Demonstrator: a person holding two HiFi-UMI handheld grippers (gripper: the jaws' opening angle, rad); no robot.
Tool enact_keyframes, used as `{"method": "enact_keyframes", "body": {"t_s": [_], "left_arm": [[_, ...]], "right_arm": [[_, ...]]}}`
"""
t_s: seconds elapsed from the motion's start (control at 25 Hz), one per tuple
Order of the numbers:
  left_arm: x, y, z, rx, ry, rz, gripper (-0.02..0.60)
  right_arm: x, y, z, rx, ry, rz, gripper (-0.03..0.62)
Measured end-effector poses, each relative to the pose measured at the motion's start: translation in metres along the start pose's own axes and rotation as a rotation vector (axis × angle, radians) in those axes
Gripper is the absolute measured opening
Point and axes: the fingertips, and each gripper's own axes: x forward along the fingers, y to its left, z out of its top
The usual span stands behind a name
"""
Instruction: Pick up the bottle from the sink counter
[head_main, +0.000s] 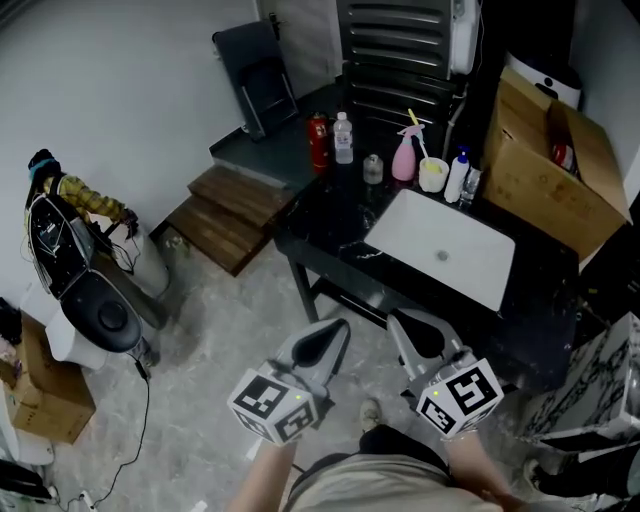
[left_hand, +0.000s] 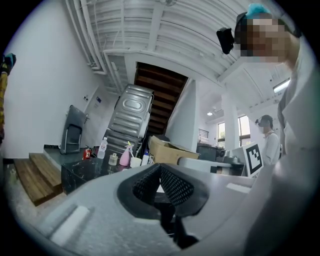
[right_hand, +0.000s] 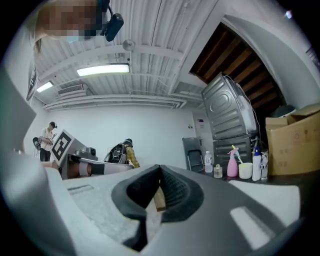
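Observation:
A clear water bottle (head_main: 343, 137) with a white cap stands upright at the far left end of the black sink counter (head_main: 330, 235), next to a red canister (head_main: 319, 141). It also appears small in the left gripper view, bottle (left_hand: 103, 148), and in the right gripper view, bottle (right_hand: 208, 161). My left gripper (head_main: 338, 326) and right gripper (head_main: 397, 322) hover side by side over the floor, just short of the counter's near edge and well away from the bottle. Each pair of jaws is closed tip to tip with nothing between them, as seen on the left gripper (left_hand: 160, 167) and the right gripper (right_hand: 160, 167).
Along the counter's back stand a small glass jar (head_main: 373, 168), a pink spray bottle (head_main: 404, 157), a pale cup (head_main: 432, 174) and a blue-capped white bottle (head_main: 457, 176). A white sink basin (head_main: 445, 245) fills the middle. A cardboard box (head_main: 545, 170) sits at the right, wooden steps (head_main: 235, 215) at the left.

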Motion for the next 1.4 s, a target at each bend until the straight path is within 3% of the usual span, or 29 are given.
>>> {"method": "enact_keyframes", "body": {"t_s": [0.16,0.36,0.92,1.4], "left_arm": [[0.036,0.024,0.019,-0.037,-0.063,0.003,0.008],[0.082,0.047,0.030,-0.032,-0.081,-0.001,0.008],[0.141,0.095,0.016,-0.088,-0.065,0.075,0.008],[0.179,0.151,0.005,-0.107,-0.020,0.065,0.008]], "right_arm": [[0.029,-0.029,0.006,-0.015,-0.002,0.030,0.003],[0.056,-0.070,0.010,-0.039,-0.004,0.046,0.003],[0.083,-0.144,-0.006,-0.012,0.037,0.031,0.003],[0.128,-0.185,-0.020,0.011,0.075,-0.031,0.003]]}}
